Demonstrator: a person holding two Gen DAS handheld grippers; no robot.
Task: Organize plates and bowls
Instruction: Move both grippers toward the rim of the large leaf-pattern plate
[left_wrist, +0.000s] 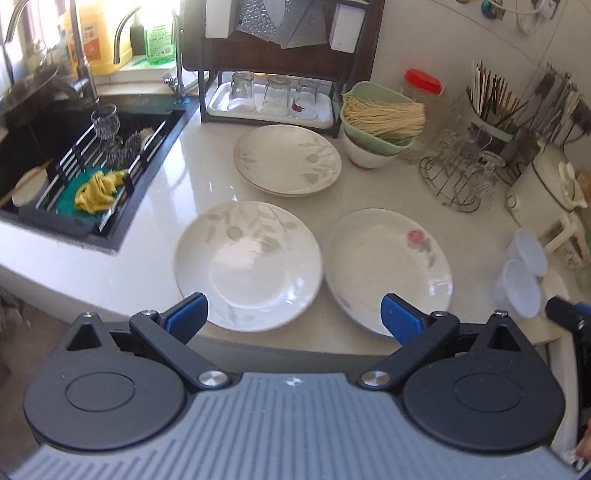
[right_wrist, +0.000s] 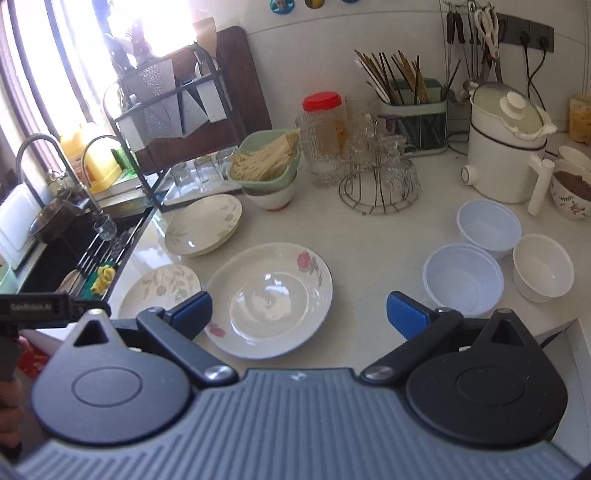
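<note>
Now I see the white surface (left_wrist: 192, 155) with two plates side by side: leaf plate (left_wrist: 248, 260), rose plate (right_wrist: 271, 298). My left gripper (left_wrist: 293, 312) and right gripper (right_wrist: 299, 312) hover above them, jaws wide apart, holding nothing.

Leaf plate (left_wrist: 248, 266) lies left of rose plate (left_wrist: 388, 269); stacked plates (left_wrist: 287, 158) sit behind them.

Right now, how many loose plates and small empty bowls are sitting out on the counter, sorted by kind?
Leaf-patterned plates: 3, one alone near the front and a stack of two behind it.
Rose-patterned plates: 1.
Clear plastic bowls: 2.
White bowls: 1.
Total: 7.
Both the left gripper and right gripper are open, holding nothing.
</note>
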